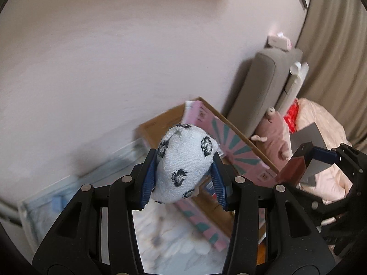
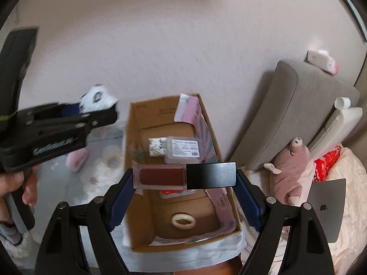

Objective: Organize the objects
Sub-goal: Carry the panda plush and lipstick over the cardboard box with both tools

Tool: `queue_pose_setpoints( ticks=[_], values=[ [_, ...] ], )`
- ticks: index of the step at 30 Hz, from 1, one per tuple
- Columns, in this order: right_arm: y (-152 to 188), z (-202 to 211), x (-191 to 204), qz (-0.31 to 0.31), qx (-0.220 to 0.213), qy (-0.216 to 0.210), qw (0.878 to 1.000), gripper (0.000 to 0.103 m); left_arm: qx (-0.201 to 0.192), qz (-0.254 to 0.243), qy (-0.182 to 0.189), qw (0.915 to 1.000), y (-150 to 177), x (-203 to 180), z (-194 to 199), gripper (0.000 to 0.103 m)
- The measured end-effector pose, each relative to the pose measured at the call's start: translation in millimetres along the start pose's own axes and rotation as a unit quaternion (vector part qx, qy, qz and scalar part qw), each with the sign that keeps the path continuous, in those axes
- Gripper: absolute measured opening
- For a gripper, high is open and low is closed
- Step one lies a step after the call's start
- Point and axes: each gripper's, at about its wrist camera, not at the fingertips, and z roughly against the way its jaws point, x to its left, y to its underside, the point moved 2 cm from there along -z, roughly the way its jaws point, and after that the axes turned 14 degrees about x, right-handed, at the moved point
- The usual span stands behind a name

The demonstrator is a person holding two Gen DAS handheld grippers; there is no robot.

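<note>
My left gripper (image 1: 183, 160) is shut on a white fabric pouch with black spots (image 1: 181, 165) and holds it in the air near the cardboard box (image 1: 158, 123). It also shows in the right wrist view (image 2: 91, 112), left of the box, with the pouch (image 2: 97, 97) at its tip. My right gripper (image 2: 184, 181) is shut on a lip gloss tube with a red body and black cap (image 2: 183, 175), held crosswise above the open cardboard box (image 2: 137, 160). The tube also shows in the left wrist view (image 1: 292, 168).
The box holds a clear plastic case (image 2: 184, 149), a small patterned packet (image 2: 157, 146), a white ring (image 2: 183, 222) and pink booklets (image 2: 220, 204). A pink plush pig (image 2: 289, 167), a grey cushion (image 2: 296, 105) and a laptop (image 2: 328, 208) lie on the right. A pink slipper (image 2: 76, 159) lies left.
</note>
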Motion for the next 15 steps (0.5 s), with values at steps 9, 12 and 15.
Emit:
queue_pose_setpoints(
  ticks=[9, 12, 15],
  values=[
    [-25.9, -67.8, -7.7, 0.006, 0.062, -0.034, 0.997, 0.080, 0.075, -0.027, -0.017, 0.9967, -58.3, -11.1, -101.8, 0.041],
    [-33.3, -88.4, -3.9, 0.016, 0.076, -0.039, 0.996, 0.080, 0.101, -0.032, -0.026, 0.9940, -72.7, -7.6, -137.7, 0.041],
    [-36.8, -107.2, -0.6, 0.027, 0.088, -0.046, 0.995, 0.080, 0.127, -0.037, -0.027, 0.9908, -80.0, -5.3, -168.2, 0.041]
  ],
)
